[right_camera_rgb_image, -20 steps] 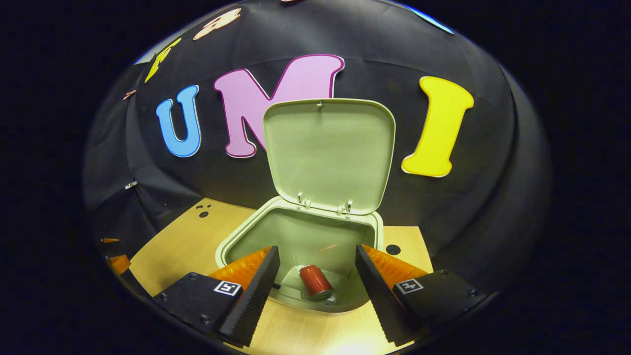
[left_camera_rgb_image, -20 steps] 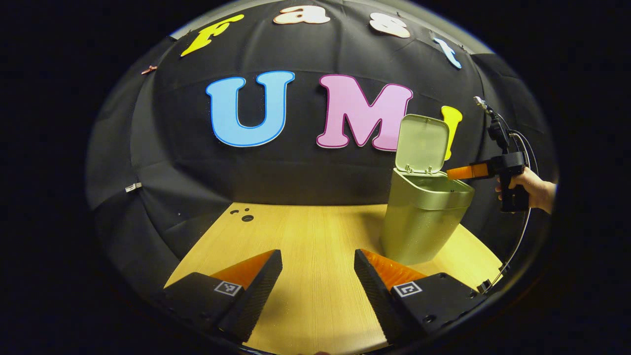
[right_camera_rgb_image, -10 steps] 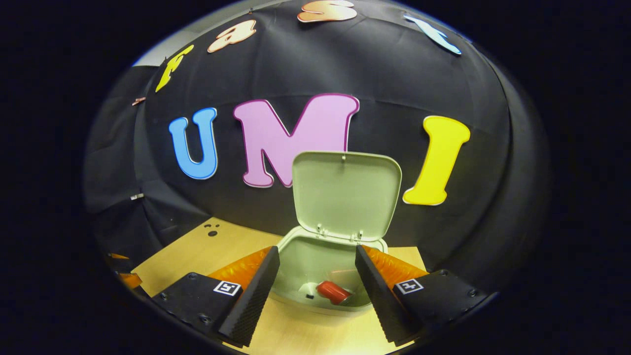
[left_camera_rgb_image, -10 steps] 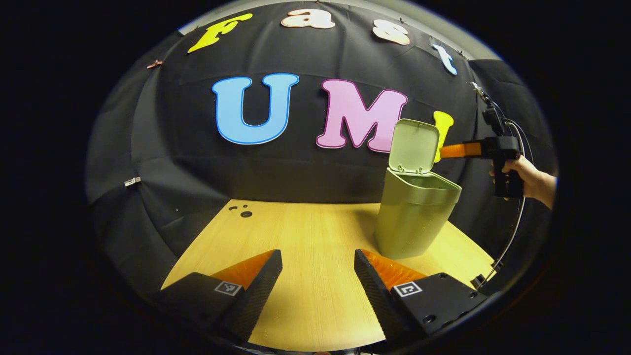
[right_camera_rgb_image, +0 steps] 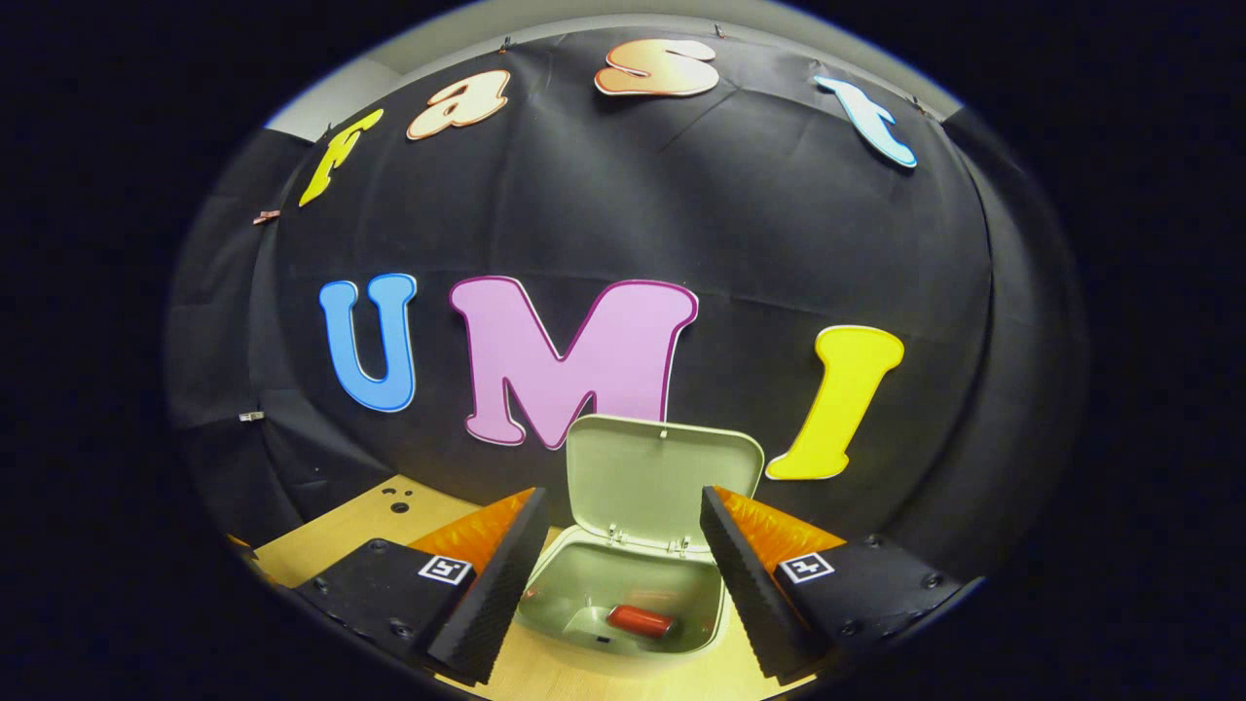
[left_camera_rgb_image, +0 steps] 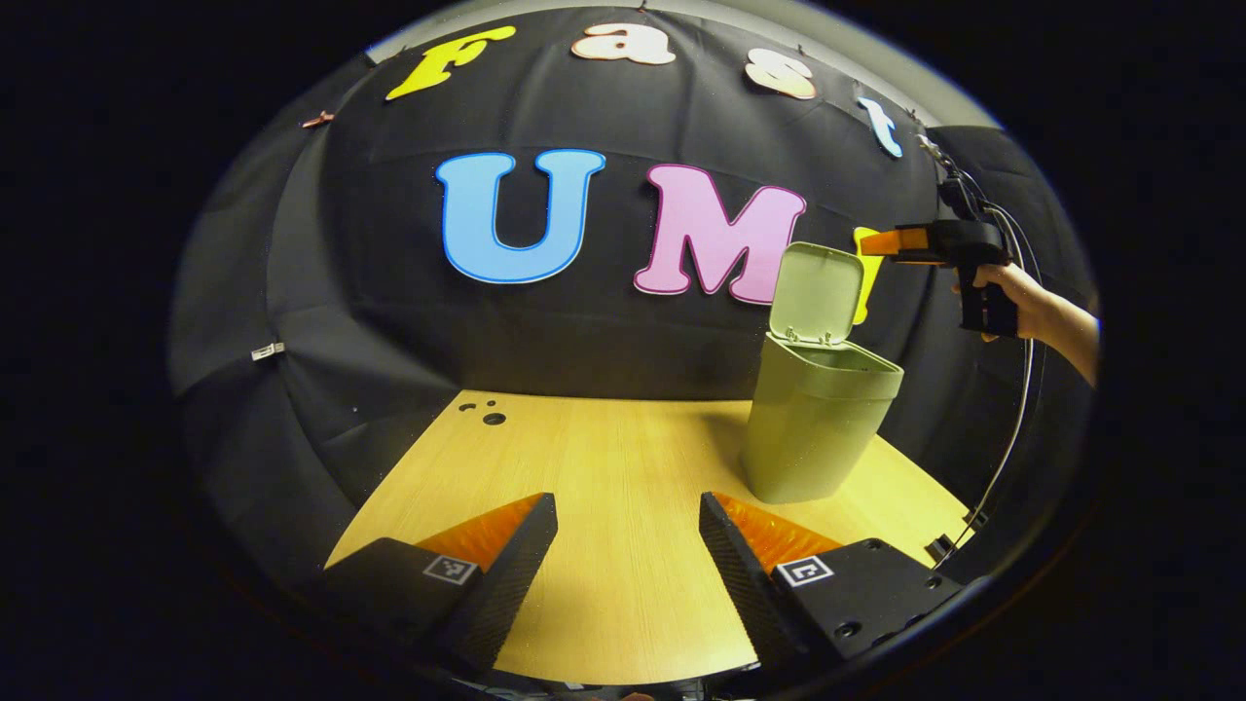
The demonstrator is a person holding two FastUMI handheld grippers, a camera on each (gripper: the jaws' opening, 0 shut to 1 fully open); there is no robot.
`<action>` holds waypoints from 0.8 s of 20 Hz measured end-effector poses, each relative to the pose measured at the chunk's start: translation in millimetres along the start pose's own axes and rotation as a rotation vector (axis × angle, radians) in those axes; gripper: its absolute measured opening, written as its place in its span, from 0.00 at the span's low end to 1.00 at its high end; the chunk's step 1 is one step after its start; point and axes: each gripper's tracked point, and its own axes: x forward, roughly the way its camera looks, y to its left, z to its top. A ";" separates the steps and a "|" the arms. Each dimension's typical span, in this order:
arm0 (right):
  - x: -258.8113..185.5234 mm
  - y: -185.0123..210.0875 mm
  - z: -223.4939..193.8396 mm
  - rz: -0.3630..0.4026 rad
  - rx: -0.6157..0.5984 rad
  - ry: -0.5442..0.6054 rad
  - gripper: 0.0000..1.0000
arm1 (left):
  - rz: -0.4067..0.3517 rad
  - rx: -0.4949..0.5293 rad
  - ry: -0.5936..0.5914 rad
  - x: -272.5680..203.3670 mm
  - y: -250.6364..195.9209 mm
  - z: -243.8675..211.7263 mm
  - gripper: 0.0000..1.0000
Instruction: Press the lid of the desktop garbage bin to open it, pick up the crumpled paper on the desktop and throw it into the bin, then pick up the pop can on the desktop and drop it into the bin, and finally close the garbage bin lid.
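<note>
Your right gripper (right_camera_rgb_image: 618, 516) has gone up and back from the pale green plastic bin (left_camera_rgb_image: 818, 428), and its fingers are wide apart with nothing in them. The red pop can (right_camera_rgb_image: 640, 620) now lies at the bottom of the bin. The bin's flat green lid (right_camera_rgb_image: 662, 475) stands straight up, so it looks like closing it is what's left. Your left gripper (left_camera_rgb_image: 628, 521) hangs wide open over the wooden table (left_camera_rgb_image: 604, 458).
</note>
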 end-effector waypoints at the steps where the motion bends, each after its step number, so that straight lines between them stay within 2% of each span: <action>1: 3.1 -2.9 6.1 -0.003 -0.002 -0.009 0.98 | 0.010 -0.008 -0.003 1.2 1.6 1.2 0.96; 9: 52.0 -25.0 40.5 -0.002 0.014 -0.086 0.98 | 0.081 -0.029 -0.010 17.1 -0.1 11.8 0.95; 16: 93.8 -39.4 38.1 -0.009 0.042 -0.089 0.98 | 0.105 -0.035 -0.014 35.3 -7.8 19.2 0.95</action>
